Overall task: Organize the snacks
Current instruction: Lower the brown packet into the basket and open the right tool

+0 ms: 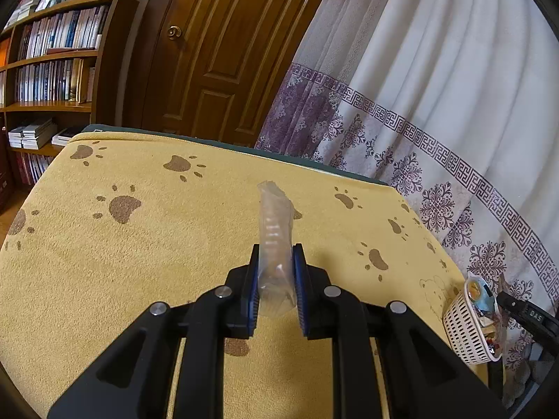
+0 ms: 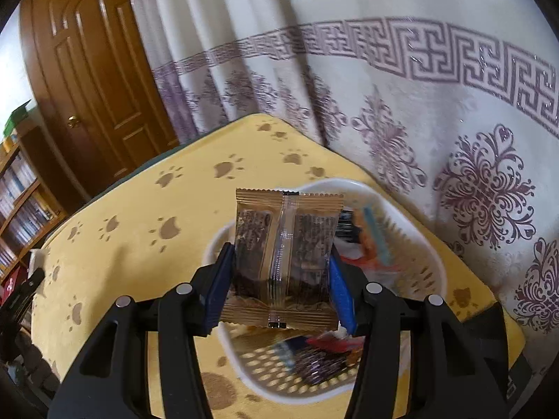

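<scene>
Right gripper (image 2: 279,279), clamped across a gold snack packet (image 2: 284,255) held upright, hangs directly above the white basket (image 2: 438,272); left gripper (image 1: 276,279) pinches a clear, probably empty, wrapper (image 1: 274,230) well left of it.

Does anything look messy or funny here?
Nothing is spilled or broken. The white basket sits close to the table's edge by the curtain; the right tool holds a gold snack packet above it.
</scene>
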Available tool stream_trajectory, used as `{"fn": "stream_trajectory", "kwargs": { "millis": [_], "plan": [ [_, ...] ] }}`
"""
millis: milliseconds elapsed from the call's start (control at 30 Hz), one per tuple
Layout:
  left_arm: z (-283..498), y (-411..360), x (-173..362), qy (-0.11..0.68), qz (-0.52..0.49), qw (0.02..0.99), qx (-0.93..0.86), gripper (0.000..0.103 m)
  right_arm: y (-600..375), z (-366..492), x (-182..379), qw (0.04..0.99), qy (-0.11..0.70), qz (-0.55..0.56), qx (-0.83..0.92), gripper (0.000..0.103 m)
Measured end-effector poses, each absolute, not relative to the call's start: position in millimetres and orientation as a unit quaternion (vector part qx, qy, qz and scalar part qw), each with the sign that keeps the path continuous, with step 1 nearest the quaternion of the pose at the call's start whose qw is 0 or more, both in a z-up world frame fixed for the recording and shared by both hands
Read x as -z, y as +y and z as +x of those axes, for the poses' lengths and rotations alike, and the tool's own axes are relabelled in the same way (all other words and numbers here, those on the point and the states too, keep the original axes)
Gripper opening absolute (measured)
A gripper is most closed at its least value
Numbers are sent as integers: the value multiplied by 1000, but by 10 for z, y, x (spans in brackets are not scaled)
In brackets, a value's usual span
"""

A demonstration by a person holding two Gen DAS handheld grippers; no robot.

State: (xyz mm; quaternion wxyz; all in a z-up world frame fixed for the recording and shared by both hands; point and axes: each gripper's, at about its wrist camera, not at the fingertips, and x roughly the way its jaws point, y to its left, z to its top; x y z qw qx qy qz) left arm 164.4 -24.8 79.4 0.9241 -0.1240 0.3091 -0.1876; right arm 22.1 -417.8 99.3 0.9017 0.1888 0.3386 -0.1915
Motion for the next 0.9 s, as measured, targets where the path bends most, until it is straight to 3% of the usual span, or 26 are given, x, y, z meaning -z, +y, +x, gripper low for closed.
{"fn": "stream_trajectory", "kwargs": {
  "millis": [300,467,900],
  "plan": [
    [1647,-256,-791,310,-123,924,188,17,-4299,247,-863,895,351,184,204,55],
    [1630,-272,-795,308,-122,924,191,17,-4297,166,-949,900,337,184,206,67],
    [1550,-356,-847,304,-120,920,215,17,-4021,-241,-1179,922,282,152,217,67]
  ]
}}
